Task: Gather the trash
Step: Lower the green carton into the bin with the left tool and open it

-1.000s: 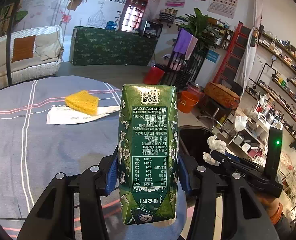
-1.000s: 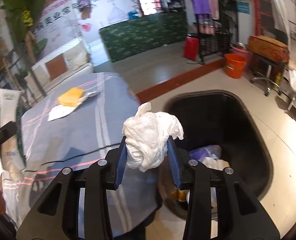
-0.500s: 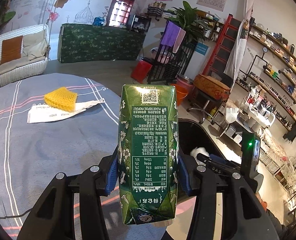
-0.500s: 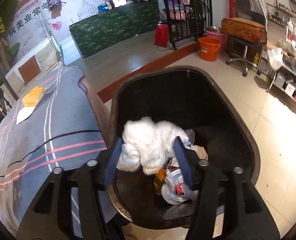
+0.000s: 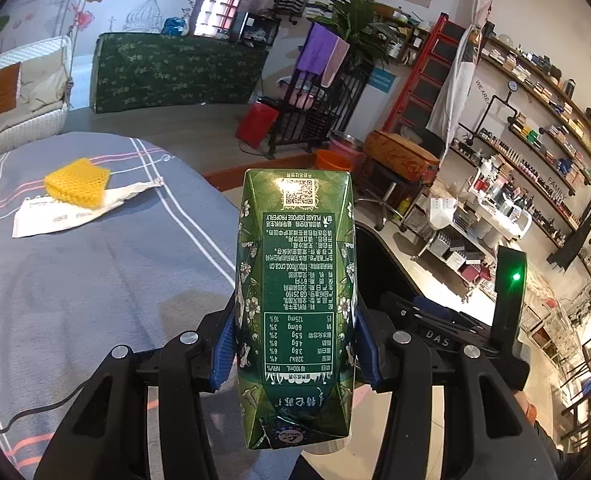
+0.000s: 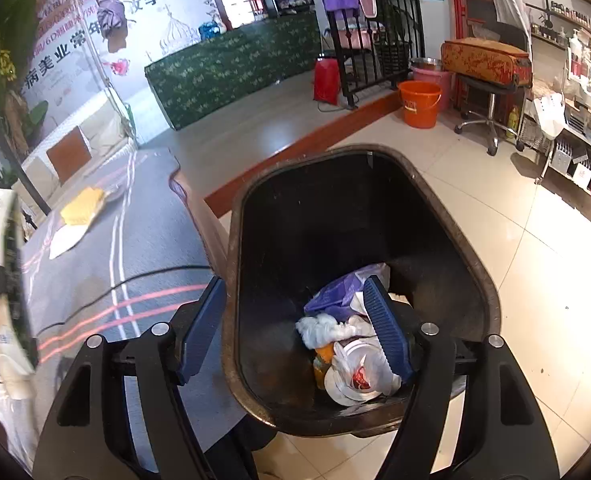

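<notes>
— Tissue wad (image 6: 327,327) has dropped from the right tongs (image 6: 295,324), jaws opening empty over the bin (image 6: 447,216).
— And the carton (image 5: 295,304)?
— Upright, clamped in the left tongs (image 5: 295,344); bin at three o'clock.

The bin (image 6: 447,216) mouth gapes unobstructed; only the table (image 6: 151,248) edge crowds its left.

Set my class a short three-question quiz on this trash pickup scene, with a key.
1. True or false: the left gripper holds a green carton.
2. Is anything between the jaws of the right gripper?
3. What lies on the white wrapper on the table? A) sponge B) spoon C) cup

Key:
1. True.
2. No; the jaws are opening over the bin, and the white tissue lies inside.
3. A, a yellow sponge.
</notes>
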A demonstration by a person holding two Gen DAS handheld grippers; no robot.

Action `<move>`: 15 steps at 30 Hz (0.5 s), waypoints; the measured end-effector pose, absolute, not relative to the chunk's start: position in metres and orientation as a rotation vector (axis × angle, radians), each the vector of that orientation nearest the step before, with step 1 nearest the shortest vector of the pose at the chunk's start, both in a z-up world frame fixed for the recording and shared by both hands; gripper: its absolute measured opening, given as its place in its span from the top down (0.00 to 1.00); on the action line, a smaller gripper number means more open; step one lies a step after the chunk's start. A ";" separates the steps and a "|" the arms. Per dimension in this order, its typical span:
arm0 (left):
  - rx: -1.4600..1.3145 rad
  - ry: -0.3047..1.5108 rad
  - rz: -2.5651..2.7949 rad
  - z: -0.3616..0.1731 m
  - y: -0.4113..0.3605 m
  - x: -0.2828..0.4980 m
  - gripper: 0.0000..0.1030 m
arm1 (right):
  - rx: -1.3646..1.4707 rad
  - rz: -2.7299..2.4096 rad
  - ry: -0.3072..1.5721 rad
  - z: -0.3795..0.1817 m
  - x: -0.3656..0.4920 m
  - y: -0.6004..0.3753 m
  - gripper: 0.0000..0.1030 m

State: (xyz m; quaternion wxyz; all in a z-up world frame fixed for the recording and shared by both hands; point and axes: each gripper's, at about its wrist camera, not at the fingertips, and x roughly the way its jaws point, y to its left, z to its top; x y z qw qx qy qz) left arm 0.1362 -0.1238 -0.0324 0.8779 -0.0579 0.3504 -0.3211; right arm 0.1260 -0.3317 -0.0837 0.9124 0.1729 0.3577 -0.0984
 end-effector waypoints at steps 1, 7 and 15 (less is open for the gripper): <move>-0.121 0.734 -0.678 -0.033 -0.126 0.137 0.52 | 0.356 -0.202 0.727 -0.080 0.125 -0.333 0.29; -0.119 0.774 -0.738 -0.039 -0.148 0.143 0.52 | 0.359 -0.224 0.668 -0.059 0.113 -0.342 0.26; -0.130 0.834 -0.800 -0.047 -0.185 0.159 0.52 | 0.384 -0.259 0.638 -0.052 0.098 -0.359 0.25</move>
